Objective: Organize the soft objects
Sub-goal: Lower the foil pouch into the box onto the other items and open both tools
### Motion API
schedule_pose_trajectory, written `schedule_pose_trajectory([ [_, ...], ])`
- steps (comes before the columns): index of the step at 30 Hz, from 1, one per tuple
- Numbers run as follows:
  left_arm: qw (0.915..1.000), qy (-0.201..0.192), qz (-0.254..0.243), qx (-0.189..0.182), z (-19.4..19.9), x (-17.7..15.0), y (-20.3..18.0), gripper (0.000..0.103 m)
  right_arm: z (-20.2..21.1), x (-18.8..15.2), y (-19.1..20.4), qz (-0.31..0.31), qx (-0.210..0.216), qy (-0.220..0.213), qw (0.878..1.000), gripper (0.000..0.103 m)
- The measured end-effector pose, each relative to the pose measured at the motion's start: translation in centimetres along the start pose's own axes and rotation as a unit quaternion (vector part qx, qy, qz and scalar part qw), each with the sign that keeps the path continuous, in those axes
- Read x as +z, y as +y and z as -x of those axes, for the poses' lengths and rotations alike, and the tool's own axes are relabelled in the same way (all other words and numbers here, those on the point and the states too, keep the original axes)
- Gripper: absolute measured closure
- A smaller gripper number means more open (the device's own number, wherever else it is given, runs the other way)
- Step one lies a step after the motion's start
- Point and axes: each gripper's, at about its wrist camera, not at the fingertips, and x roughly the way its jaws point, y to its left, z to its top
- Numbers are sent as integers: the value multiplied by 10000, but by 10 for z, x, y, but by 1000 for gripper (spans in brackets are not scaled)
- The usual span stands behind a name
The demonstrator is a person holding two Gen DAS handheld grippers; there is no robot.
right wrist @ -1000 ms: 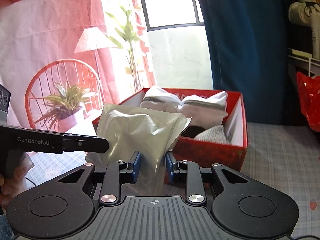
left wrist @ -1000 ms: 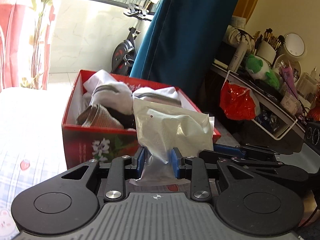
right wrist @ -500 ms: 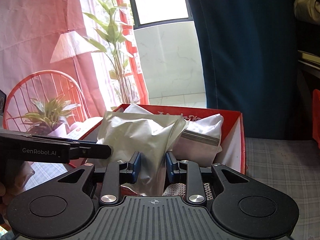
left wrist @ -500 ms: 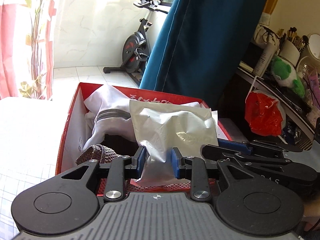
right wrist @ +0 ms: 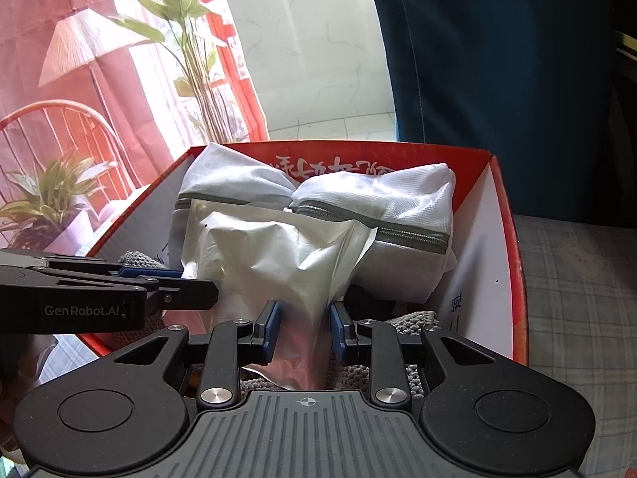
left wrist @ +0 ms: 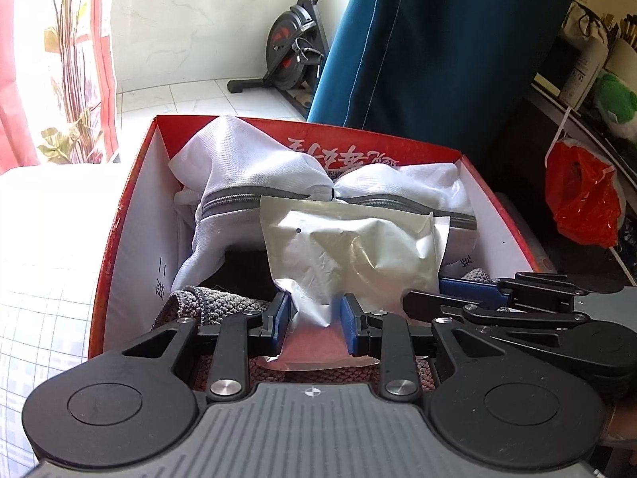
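Observation:
A silvery plastic packet point(left wrist: 350, 251) is held by both grippers over the open red box point(left wrist: 119, 231). My left gripper point(left wrist: 314, 324) is shut on the packet's near left edge. My right gripper point(right wrist: 304, 328) is shut on the same packet point(right wrist: 270, 263) at its near right edge. The packet hangs inside the box's opening, in front of two white zippered mesh bags point(left wrist: 254, 175) point(right wrist: 382, 203). Grey knitted cloth point(left wrist: 207, 306) lies in the box's near part under the grippers. Each gripper shows in the other's view.
The red box stands on a checked bedspread point(right wrist: 577, 263). A blue curtain point(left wrist: 438, 47) hangs behind it. A red plastic bag point(left wrist: 581, 195) and a cluttered shelf are at the right. An exercise bike point(left wrist: 290, 55), a plant point(right wrist: 55, 195) and a red chair are beyond.
Both grippers have carried the packet forward and down, from in front of the box to over and into its opening. The box now fills more of both views.

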Motion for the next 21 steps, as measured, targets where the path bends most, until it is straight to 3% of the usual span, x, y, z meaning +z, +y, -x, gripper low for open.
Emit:
schedule_pose_trajectory([
  [9, 9993, 374, 23, 49, -19, 4, 5, 72, -22, 6, 5, 39, -255, 624, 9977, 77],
  [21, 9991, 421, 76, 28, -29, 10, 6, 72, -35, 8, 3, -30, -443, 780, 9960, 69],
])
